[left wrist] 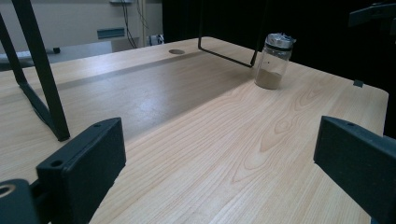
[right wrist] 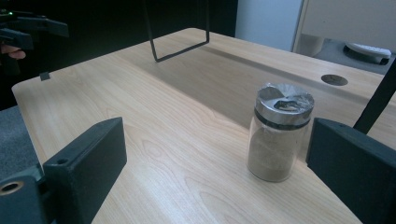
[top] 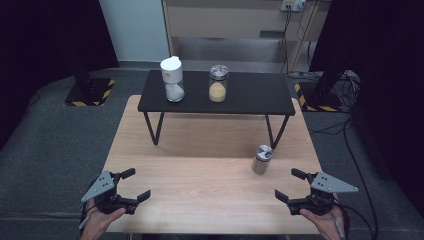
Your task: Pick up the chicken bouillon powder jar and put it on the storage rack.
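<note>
The left gripper (top: 136, 185) and the right gripper (top: 289, 184) are seen at the near edge of the wooden table (top: 200, 190), each held in a hand, the left hand (top: 102, 220) and the right hand (top: 325, 220) being cut off by the lower border of the high view. The jaws of both grippers are spread wide apart and nothing is held between them. The metal-lidded glass jar (top: 262, 159), partly filled with brown powder, stands upright on the table ahead of the right gripper and slightly to its inner side, near but not touched; in the right gripper view the jar (right wrist: 279, 135) appears just beside the right-hand jaw, its lower right edge hidden behind that jaw. In the left gripper view the same jar (left wrist: 274, 60) is seen well apart, across the table top. Farther back, a low black shelf (top: 250, 97) on thin metal legs stands on the table. Upon it are set a white-capped jar (top: 172, 80) of white powder and, to its right, a clear-lidded jar (top: 218, 83) of yellow powder, well apart from both grippers. The texture of each powder is too small to be made out.
</note>
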`<state>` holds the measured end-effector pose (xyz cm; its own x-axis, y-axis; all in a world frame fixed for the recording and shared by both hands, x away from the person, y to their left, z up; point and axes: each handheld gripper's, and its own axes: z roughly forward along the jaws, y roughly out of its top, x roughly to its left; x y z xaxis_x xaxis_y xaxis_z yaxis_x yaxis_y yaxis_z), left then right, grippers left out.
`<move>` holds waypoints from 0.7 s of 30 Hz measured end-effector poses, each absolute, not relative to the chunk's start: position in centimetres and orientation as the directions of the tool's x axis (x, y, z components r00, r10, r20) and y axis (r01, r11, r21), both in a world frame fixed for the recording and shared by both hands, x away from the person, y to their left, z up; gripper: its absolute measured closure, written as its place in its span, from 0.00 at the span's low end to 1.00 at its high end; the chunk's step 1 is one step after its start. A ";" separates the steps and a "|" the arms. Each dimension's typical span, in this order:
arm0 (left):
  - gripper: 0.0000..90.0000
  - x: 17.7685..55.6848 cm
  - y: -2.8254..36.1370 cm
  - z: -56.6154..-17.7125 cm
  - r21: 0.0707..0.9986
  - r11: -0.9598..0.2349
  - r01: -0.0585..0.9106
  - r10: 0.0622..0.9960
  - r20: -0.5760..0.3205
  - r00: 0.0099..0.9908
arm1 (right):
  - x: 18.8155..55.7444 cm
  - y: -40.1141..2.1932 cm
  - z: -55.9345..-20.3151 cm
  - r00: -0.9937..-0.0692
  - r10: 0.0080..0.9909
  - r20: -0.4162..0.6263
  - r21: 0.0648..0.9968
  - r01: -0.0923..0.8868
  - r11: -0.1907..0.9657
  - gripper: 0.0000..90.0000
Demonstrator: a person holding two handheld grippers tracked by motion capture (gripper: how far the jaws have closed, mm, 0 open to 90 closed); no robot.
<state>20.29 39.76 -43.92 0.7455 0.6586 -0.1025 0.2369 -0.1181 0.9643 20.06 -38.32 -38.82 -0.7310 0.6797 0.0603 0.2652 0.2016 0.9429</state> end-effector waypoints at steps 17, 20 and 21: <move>0.01 20.2 39.9 -43.9 0.966 -0.115 0.231 0.654 -0.102 0.750 | 20.6 -38.1 -39.7 -0.740 0.670 0.061 0.940 0.268 0.211 0.07; 0.01 20.2 39.9 -44.0 0.966 -0.114 0.231 0.653 -0.102 0.750 | 20.7 -38.1 -39.8 -0.742 0.668 0.059 0.941 0.265 0.211 0.07; 0.01 20.2 39.9 -44.0 0.966 -0.113 0.231 0.653 -0.103 0.750 | 20.8 -38.1 -39.8 -0.743 0.666 0.063 0.940 0.268 0.210 0.07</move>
<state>20.16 39.91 -43.96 0.7501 0.6534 -0.1025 0.2306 -0.1131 0.9664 20.77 -38.07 -39.81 -0.7431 0.6662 0.0628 0.2676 0.2098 0.9404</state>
